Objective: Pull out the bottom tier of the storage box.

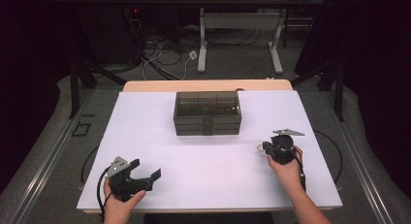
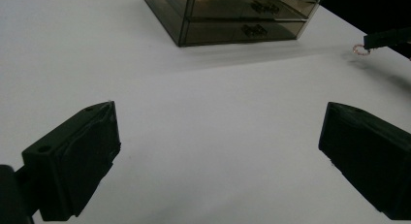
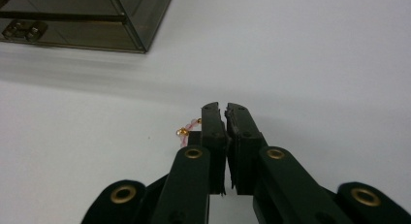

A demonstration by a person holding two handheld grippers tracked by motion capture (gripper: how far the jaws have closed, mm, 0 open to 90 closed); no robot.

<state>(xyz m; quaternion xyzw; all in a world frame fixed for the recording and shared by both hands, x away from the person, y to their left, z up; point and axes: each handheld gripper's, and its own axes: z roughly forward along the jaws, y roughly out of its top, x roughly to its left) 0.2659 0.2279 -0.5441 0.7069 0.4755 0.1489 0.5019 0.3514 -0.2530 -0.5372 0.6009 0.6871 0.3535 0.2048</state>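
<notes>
A smoky see-through drawer box (image 1: 207, 113) with small latched handles stands at the middle of the white table (image 1: 208, 170). It also shows in the left gripper view (image 2: 232, 18) and the right gripper view (image 3: 72, 25). My right gripper (image 1: 266, 147) hovers to the box's right, jaws shut on a small beaded bracelet (image 1: 260, 147) of pink and gold beads. The beads (image 3: 186, 132) poke out beside the closed jaws of the right gripper (image 3: 224, 110). At the table's near left my left gripper (image 1: 145, 168) is open with nothing between its jaws (image 2: 220, 107). From there the bracelet (image 2: 359, 49) dangles at the far right.
The table's far edge is a wooden strip (image 1: 208, 85). Beyond it are a desk frame (image 1: 240, 35) and cables on the floor (image 1: 165, 54). Black stands (image 1: 75, 83) flank the table at both sides.
</notes>
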